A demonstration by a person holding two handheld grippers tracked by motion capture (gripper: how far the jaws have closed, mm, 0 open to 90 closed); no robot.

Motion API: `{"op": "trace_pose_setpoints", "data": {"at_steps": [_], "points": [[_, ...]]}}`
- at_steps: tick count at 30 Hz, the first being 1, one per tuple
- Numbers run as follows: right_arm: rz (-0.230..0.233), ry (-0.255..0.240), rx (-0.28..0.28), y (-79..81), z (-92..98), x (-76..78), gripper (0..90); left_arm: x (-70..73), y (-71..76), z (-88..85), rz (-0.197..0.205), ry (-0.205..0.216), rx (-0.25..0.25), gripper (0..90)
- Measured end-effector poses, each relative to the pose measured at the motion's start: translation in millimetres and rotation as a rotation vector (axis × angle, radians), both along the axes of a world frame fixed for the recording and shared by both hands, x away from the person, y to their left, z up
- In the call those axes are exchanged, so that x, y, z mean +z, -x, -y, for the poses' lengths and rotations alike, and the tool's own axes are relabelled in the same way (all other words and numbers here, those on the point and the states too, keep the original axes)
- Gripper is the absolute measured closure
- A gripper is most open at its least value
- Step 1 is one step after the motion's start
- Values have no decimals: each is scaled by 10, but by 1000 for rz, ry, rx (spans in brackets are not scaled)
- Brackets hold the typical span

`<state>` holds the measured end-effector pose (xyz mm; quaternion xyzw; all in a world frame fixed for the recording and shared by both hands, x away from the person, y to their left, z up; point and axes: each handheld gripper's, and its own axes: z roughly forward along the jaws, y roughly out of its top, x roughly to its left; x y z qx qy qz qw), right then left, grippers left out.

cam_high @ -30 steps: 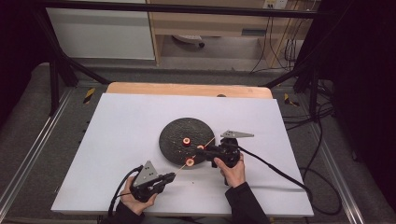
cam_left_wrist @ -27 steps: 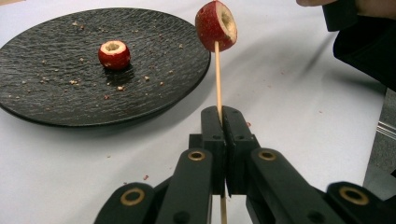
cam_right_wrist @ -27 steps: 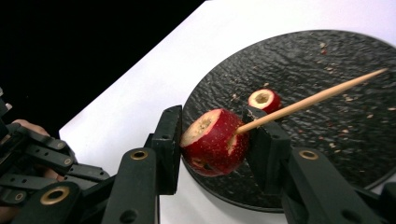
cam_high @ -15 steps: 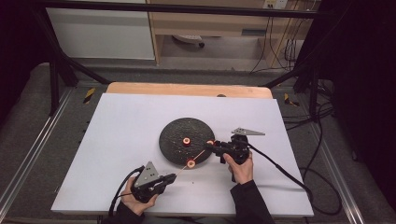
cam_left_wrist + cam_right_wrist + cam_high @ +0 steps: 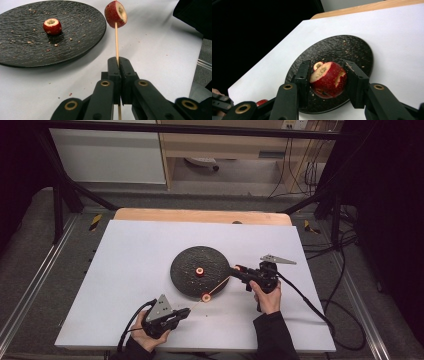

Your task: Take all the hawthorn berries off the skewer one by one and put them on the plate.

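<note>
A black plate point(image 5: 190, 257) lies mid-table with one cored red fruit piece point(image 5: 199, 271) on it. My left gripper point(image 5: 184, 312), near the table's front edge, is shut on a thin wooden skewer point(image 5: 116, 40). A second red fruit piece point(image 5: 115, 14) is threaded on that skewer, just off the plate's near rim point(image 5: 205, 297). My right gripper point(image 5: 236, 268) hovers at the plate's right edge, shut on a third, larger red fruit piece point(image 5: 328, 79) with pale flesh showing. The skewer's far tip points toward that gripper.
White table cover point(image 5: 125, 270) has free room left and behind the plate. Crumbs dot the plate point(image 5: 75, 30). A wooden table edge point(image 5: 200, 215) runs along the back. Cables trail off the right side point(image 5: 320, 310).
My right gripper has drawn to the right and slightly back with its fruit piece, from over the plate's near side to its right edge. The left gripper and skewer have stayed put.
</note>
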<state>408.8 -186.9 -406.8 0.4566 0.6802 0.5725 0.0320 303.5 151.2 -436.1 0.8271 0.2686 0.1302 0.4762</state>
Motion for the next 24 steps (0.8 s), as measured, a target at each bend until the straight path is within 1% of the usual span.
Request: {"op": "trace_pose_setpoints", "data": {"at_steps": [6,9,10,13,17,21,24], "points": [[7,-12,-41,-10,150,23,603,-2,3,3,-2,0,-4,885],[10,-1,-63,-16,221,33,603,4,3,-5,1,1,-3,885],[13,-5,-68,-18,244,30,603,5,3,-8,1,5,-1,885],[6,-10,-79,-15,291,30,602,14,-12,-33,0,11,7,885],[5,-10,-74,-14,283,20,602,36,-55,-110,-2,25,38,884],[1,-1,-62,-18,241,2,602,68,-117,-228,-13,61,77,884],[3,17,-51,-24,194,-11,602,88,-161,-315,-15,81,104,885]]}}
